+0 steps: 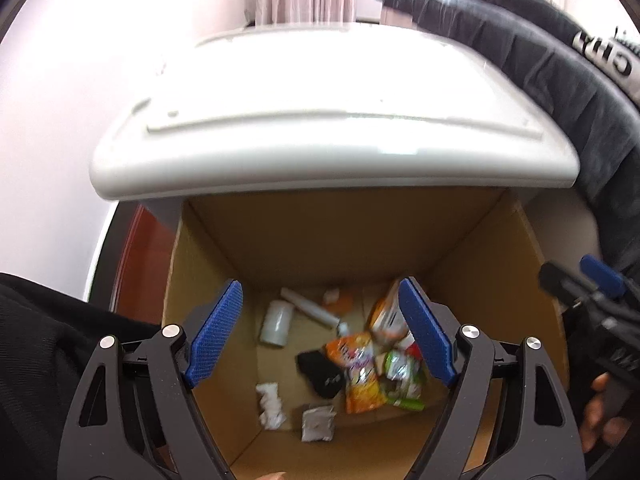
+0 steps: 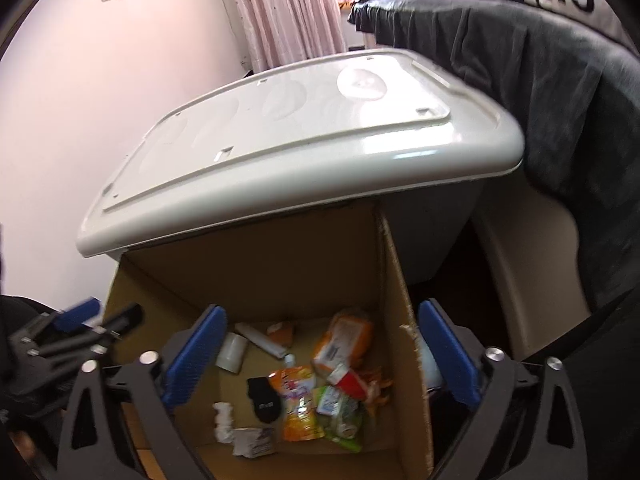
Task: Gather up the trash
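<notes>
An open cardboard box (image 1: pixel 320 240) (image 2: pixel 280 264) stands below both grippers. On its floor lie several pieces of trash: an orange snack packet (image 1: pixel 360 372) (image 2: pixel 298 408), a white bottle (image 1: pixel 277 322) (image 2: pixel 232 352), a black item (image 1: pixel 322 372) (image 2: pixel 264 398), crumpled white paper (image 1: pixel 270 404) (image 2: pixel 224 420) and green wrappers (image 1: pixel 402 380) (image 2: pixel 340 412). My left gripper (image 1: pixel 320 332) is open and empty above the box. My right gripper (image 2: pixel 320 360) is open and empty, its right finger outside the box's right wall. Each gripper shows at the edge of the other's view.
A white plastic tabletop (image 1: pixel 328 120) (image 2: pixel 300 136) overhangs the box's far side. Dark clothing (image 1: pixel 540 60) (image 2: pixel 540 80) hangs at the right. A pink curtain (image 2: pixel 288 12) and a pale wall are behind. A beige seat edge (image 2: pixel 532 280) is to the right.
</notes>
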Demonstrator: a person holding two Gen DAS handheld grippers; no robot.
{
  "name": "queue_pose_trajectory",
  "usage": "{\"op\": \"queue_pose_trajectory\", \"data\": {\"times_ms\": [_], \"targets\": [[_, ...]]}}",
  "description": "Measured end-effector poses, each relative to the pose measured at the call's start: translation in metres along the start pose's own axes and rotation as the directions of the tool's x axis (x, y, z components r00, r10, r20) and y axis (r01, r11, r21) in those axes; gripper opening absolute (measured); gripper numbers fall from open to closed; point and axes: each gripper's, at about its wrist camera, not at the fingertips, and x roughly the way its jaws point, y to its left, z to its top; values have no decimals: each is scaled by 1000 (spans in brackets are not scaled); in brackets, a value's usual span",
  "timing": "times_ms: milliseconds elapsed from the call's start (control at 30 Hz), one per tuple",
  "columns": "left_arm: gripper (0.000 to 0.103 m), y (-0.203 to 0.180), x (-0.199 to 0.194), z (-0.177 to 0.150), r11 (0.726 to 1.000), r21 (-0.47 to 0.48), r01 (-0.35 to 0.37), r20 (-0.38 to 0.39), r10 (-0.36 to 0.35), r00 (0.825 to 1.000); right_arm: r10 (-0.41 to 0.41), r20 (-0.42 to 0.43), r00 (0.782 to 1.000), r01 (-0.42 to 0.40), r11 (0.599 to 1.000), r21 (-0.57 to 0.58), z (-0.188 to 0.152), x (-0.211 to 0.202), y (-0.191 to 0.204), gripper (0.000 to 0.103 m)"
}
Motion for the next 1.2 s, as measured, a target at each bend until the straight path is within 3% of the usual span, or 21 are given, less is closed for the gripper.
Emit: {"op": "queue_pose_trajectory", "data": {"times_ms": [100, 167, 300, 533, 1200], "targets": [[84, 2, -13, 6, 998, -23, 58, 50, -57, 997, -37, 21, 999, 38, 999, -21, 2, -2, 4, 98], [90, 4, -23, 9, 997, -23, 75, 99, -72, 992, -53, 23, 998, 54, 998, -30, 3, -1, 6, 98], [94, 2, -37, 14, 996, -7, 92, 165, -89, 982, -77, 37, 996, 79, 996, -42, 5, -2, 8, 98], [94, 4, -33, 14, 995, -11, 97, 152, -95, 984, -100, 83, 992, 107, 990, -87, 7, -7, 17, 98], [94, 1, -26, 10, 999, 13, 44, 128, -45, 991, -110, 75, 991, 117, 988, -103, 6, -3, 21, 98]]}}
